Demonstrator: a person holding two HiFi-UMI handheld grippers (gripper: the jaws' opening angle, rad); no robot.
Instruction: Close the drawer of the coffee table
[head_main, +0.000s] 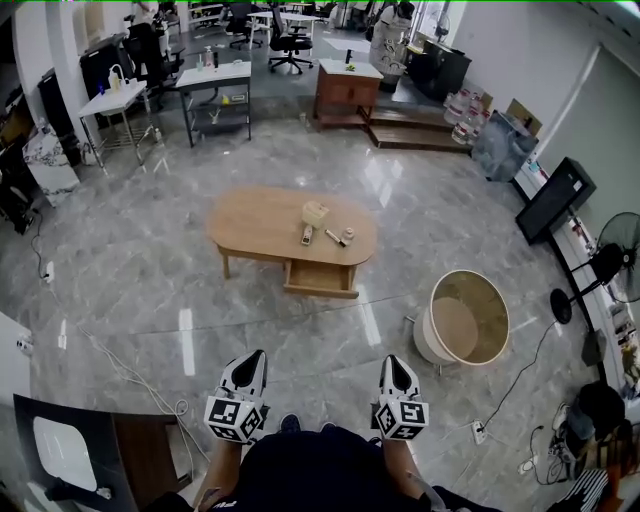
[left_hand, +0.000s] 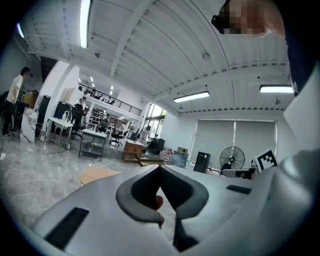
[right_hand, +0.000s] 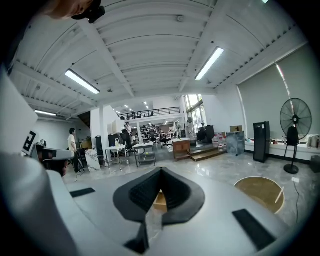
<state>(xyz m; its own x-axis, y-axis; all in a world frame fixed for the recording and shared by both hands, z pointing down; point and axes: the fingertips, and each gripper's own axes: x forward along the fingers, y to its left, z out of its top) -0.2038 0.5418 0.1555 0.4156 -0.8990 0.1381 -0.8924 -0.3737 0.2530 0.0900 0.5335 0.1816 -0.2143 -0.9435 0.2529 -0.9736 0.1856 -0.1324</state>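
Progress on the job is nil: the drawer (head_main: 321, 277) stands pulled out from the near side of the oval counter (head_main: 255, 222), well apart from me across the floor. Closing it is all left to do. I count one counter, one drawer and what look like four small items on top. My left tool (head_main: 257, 354) and right tool (head_main: 391, 359) are near my body, jaws pressed together and holding nothing.

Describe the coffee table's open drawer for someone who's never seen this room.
Start at the oval light-wood coffee table alone on the grey marble floor. Under its near edge, right of centre, a shallow rectangular wooden drawer sticks out toward the camera. Unlike the small things nearby, which lie on the tabletop, it hangs below it.
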